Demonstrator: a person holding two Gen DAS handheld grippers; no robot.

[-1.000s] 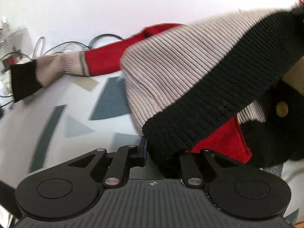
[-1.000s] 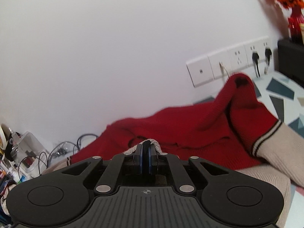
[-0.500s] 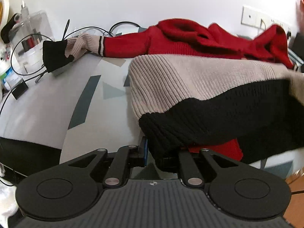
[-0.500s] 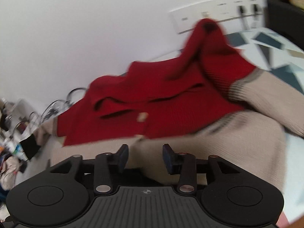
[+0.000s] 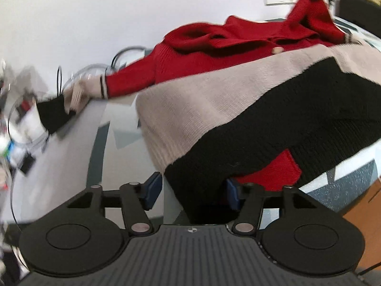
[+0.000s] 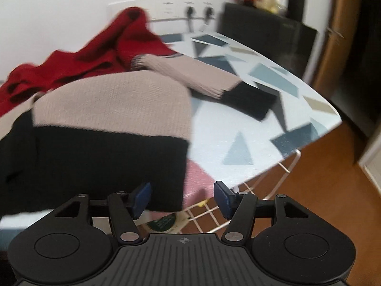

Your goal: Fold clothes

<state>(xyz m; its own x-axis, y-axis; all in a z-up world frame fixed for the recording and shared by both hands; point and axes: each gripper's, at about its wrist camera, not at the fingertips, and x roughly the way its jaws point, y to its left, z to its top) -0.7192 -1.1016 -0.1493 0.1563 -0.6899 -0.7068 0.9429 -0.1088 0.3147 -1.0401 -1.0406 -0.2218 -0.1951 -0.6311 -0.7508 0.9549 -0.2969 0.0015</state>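
A knit sweater in red, beige and black (image 5: 238, 100) lies on the patterned table (image 5: 71, 147), its lower half folded up over the red body. My left gripper (image 5: 193, 188) is open; the black hem (image 5: 273, 143) lies between its blue pads, which stand apart from it. One sleeve with a black cuff (image 5: 51, 114) stretches to the far left. In the right wrist view the sweater (image 6: 107, 109) fills the left, and the other sleeve's black cuff (image 6: 247, 100) lies on the table. My right gripper (image 6: 182, 199) is open and empty at the hem's right corner.
Cables and a cluttered container (image 5: 21, 109) sit at the table's left end. Wall sockets (image 6: 190, 7) and a black box (image 6: 266, 31) stand at the back right. The table edge (image 6: 309, 138) drops to a white wire rack (image 6: 238, 205) and wooden floor (image 6: 333, 190).
Both grippers carried the hem over the sweater body, then opened: the right about half a second ago, the left just now. Both have drawn back toward the near edge.
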